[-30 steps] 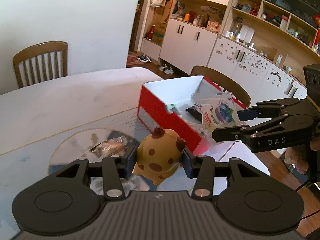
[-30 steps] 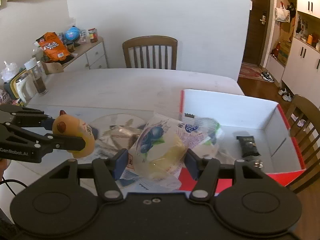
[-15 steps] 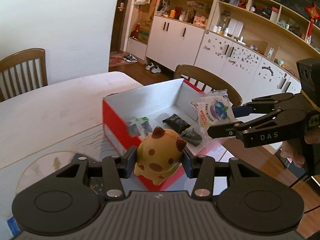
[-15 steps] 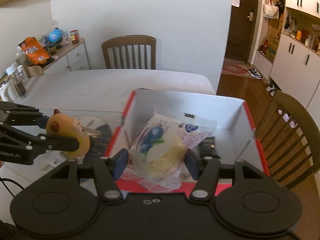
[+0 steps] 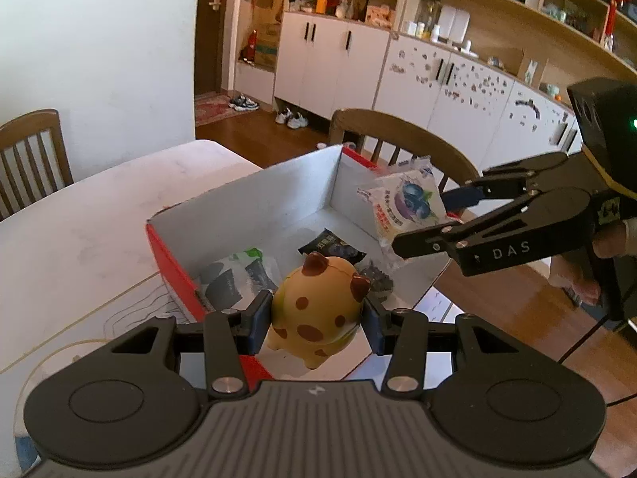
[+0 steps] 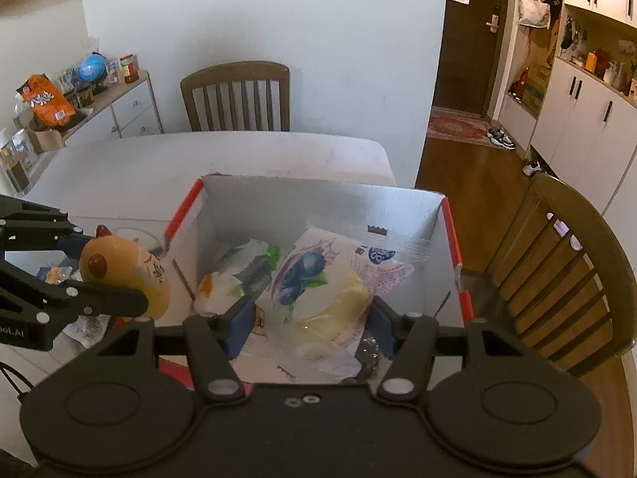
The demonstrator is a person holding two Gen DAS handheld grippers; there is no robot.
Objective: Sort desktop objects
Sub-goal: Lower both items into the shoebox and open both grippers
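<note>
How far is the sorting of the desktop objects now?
Done: several snack packets lie in the red box. In hand: left gripper holds a spotted toy, right gripper a blueberry bread packet, both over the box. Left: wrappers on the table.

- Spotted toy (image 5: 316, 310): smooth, slightly glossy, rubbery-looking.
- Snack bag (image 6: 318, 290): clear, shiny plastic film.
- Box (image 6: 318, 203): matt cardboard, white inside, red outside.
- Chair (image 6: 565, 279): varnished wood.
- Table (image 5: 79, 219): matt white surface.
</note>
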